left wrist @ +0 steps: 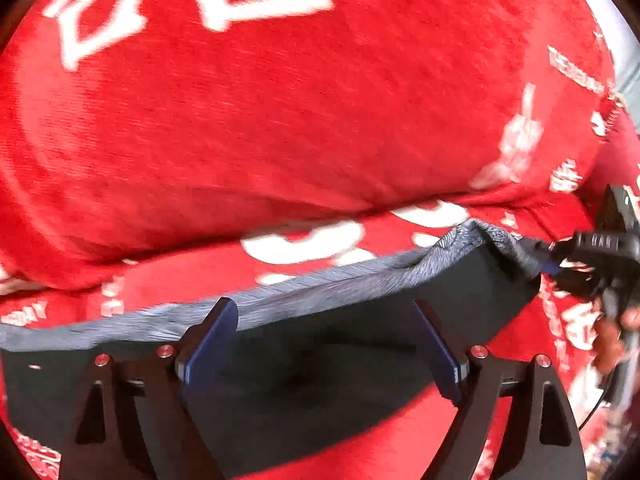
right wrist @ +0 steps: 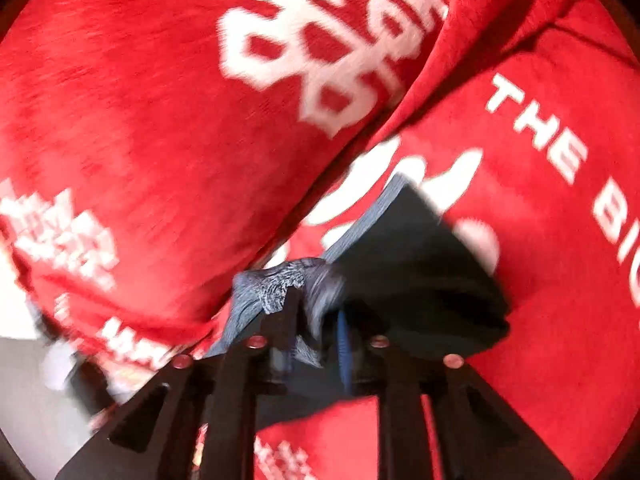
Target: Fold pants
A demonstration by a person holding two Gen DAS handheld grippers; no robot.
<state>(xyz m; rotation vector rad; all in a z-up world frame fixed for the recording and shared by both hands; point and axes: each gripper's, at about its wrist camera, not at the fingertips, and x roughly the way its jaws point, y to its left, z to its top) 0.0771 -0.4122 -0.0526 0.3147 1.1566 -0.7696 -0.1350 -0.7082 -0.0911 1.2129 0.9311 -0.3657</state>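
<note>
- Left gripper (left wrist: 324, 344), lower centre of the left wrist view: jaws spread wide, blue pads (left wrist: 208, 344) well apart, nothing pressed between them.
- Pants (left wrist: 360, 344), dark with a grey ribbed waistband (left wrist: 280, 296): they lie across the lower half of the same view, beyond the open jaws, the band running from the left edge up to the right.
- Right gripper (left wrist: 592, 256), at the right edge of that view: it meets the raised right end of the waistband.
- Right gripper (right wrist: 316, 332), lower centre of the right wrist view: jaws narrow, with bunched grey waistband (right wrist: 280, 284) between and over the fingers; blur hides whether the pads press on it.
- Pants (right wrist: 420, 264) in that view: the dark cloth spreads from the fingertips toward centre right.
- Red blanket (left wrist: 280, 120) with white lettering: it fills the background of both views, a thick fold crossing above the pants.
</note>
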